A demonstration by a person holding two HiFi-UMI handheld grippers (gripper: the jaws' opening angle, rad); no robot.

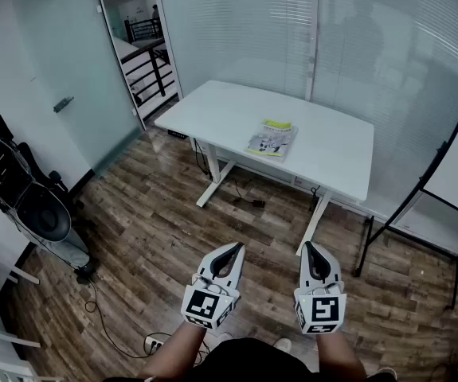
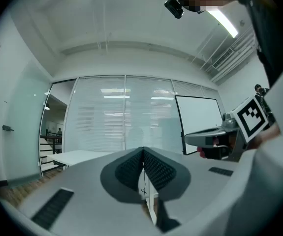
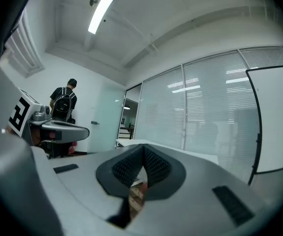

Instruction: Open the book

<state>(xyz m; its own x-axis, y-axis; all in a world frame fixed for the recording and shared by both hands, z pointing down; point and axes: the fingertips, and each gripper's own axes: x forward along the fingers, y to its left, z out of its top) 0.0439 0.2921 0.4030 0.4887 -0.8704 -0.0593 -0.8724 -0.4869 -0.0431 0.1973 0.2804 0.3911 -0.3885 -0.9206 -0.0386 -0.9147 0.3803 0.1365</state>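
Observation:
A closed book (image 1: 272, 138) with a green and white cover lies flat on the white desk (image 1: 213, 110), a little right of its middle. Both grippers hang far in front of the desk, over the wooden floor. My left gripper (image 1: 235, 250) is shut, its ribbed pads (image 2: 131, 168) meeting with nothing between them. My right gripper (image 1: 308, 247) is shut too, its pads (image 3: 155, 165) closed on nothing. The two are held level, side by side, pointing toward the desk. The book does not show in either gripper view; only the desk edge (image 2: 77, 156) does.
A whiteboard on a stand (image 1: 444, 181) leans to the right of the desk. An office chair (image 1: 33, 205) stands at the left, near a glass door (image 1: 77, 70). Cables and a power strip (image 1: 153, 342) lie on the floor. A person with a backpack (image 3: 63, 102) stands at the left of the right gripper view.

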